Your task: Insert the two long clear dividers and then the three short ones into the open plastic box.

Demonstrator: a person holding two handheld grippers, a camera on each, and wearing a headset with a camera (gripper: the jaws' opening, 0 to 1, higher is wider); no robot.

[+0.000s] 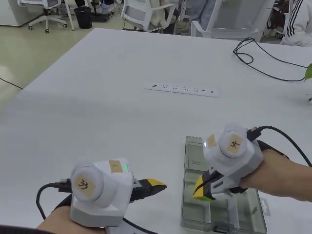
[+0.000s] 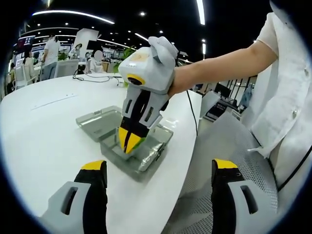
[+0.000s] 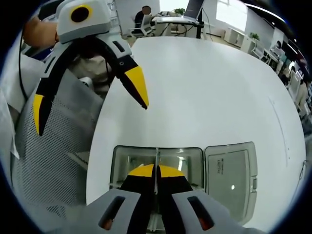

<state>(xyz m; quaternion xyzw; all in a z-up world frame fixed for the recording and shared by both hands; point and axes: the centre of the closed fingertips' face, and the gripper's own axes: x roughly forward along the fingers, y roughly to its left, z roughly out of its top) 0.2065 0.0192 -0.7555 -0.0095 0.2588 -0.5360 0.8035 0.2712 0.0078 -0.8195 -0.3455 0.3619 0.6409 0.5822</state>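
While right gripper point(image 3: 156, 168) pinches divider point(image 3: 157, 155), box point(image 3: 130, 158) below

A broad white surface point(image 1: 122, 73) runs away toward an open office. A white power strip point(image 1: 183, 89) lies flat near its middle, well apart from a black cable point(image 1: 258, 69) that loops across the far right corner. A green plant leaf point(image 1: 308, 72) pokes in at the right edge. Beyond the far edge stand white office chairs point(image 1: 146, 14) and a black bin point(image 1: 83, 17) on a pale floor. A grey mesh chair point(image 3: 48, 161) sits close against the near side of the surface. Long ceiling light strips point(image 2: 73, 16) glow overhead.
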